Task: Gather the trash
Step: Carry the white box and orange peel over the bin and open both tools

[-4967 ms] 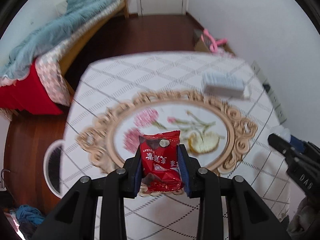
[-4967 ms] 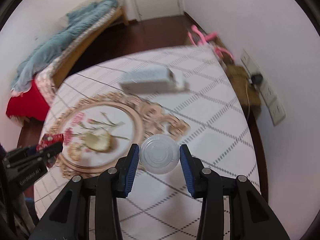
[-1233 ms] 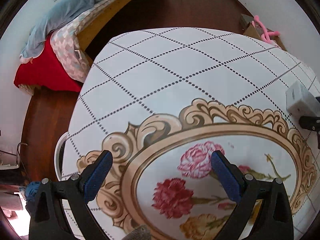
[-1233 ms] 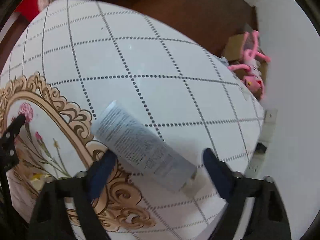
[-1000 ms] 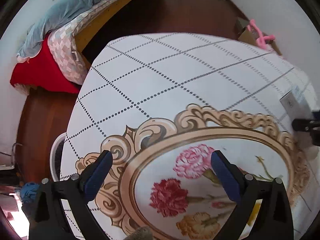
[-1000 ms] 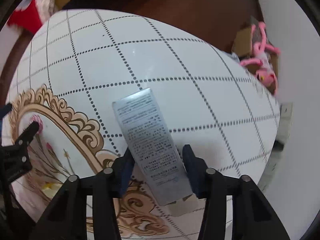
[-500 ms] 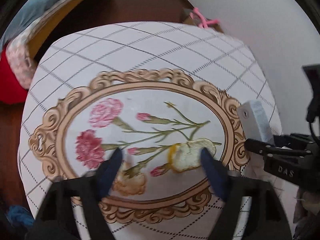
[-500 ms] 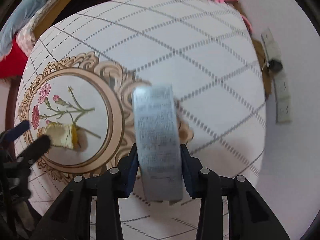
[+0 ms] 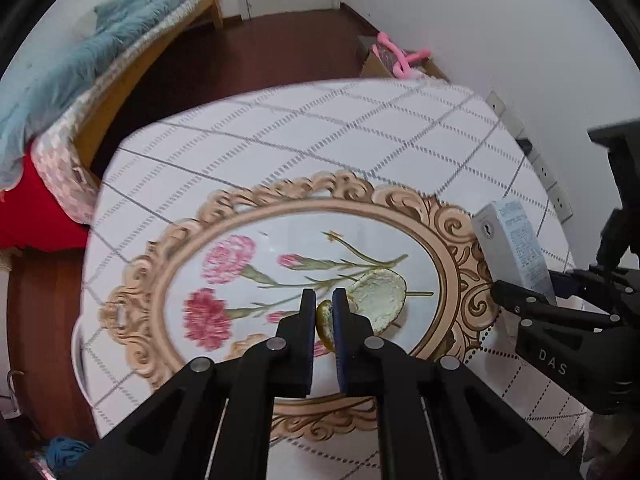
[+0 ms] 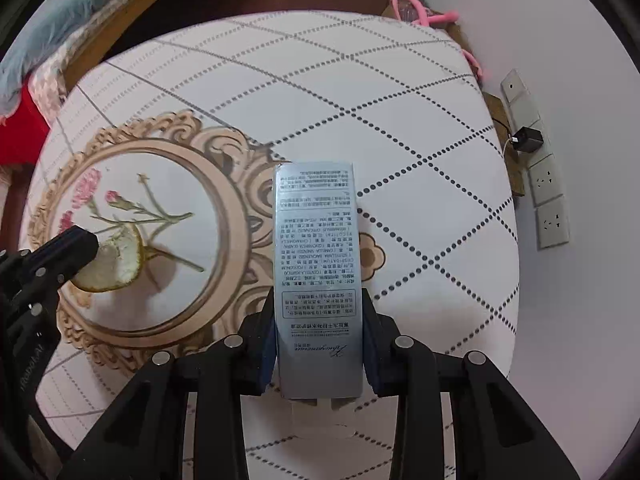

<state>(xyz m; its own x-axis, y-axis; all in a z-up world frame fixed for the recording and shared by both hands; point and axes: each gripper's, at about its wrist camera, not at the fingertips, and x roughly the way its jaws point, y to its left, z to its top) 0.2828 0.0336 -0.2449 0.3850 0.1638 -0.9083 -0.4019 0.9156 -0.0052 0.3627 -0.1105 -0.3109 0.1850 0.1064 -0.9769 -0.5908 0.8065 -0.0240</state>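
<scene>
Table (image 9: 280, 140) with floral cloth near bed (image 9: 80, 64); left jaws pinch peel (image 9: 376, 296), right jaws clamp box (image 10: 316, 272).

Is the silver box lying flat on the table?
No, the silver box is lifted off the table, clamped between the jaws of the right gripper.

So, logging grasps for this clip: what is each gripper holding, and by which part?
Left gripper pinches the citrus peel by its near edge; right gripper clamps the silver carton by its lower sides.
</scene>
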